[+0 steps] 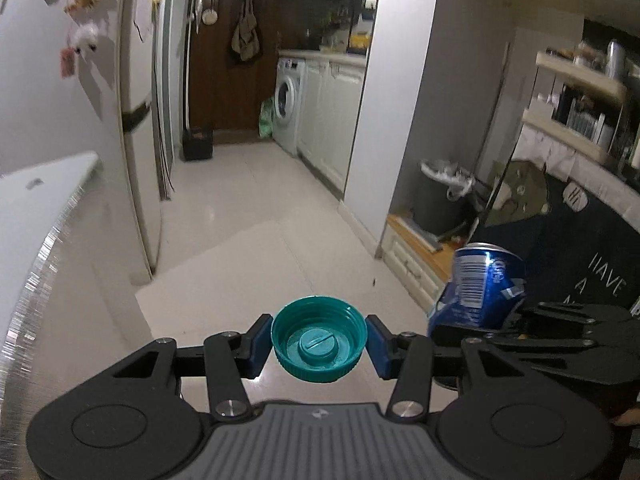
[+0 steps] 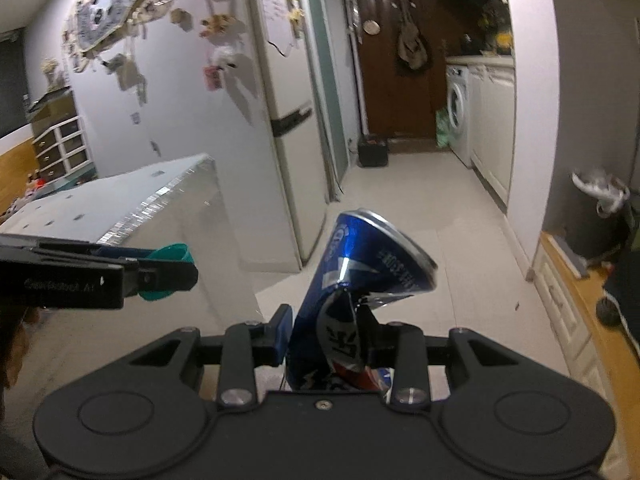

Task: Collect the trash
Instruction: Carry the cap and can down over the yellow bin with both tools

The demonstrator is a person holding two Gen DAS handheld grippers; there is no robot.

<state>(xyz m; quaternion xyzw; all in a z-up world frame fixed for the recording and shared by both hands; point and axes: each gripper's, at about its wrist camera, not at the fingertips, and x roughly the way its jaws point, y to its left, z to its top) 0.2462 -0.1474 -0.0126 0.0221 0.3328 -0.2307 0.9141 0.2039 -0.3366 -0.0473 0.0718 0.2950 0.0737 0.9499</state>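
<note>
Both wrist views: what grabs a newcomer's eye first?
The teal bottle cap, open side up, pinched in the left gripper jaws, centre of the left view. Then the crushed blue can clamped in the right gripper, with a lined grey trash bin ahead on the right.

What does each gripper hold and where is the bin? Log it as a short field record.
left gripper: shut on teal bottle cap, open side up
right gripper: shut on crushed blue can
trash bin: dark, white liner, on the floor ahead to the right, beside the grey wall
table: white, at left
status: both items held in the air, not yet binned
</note>
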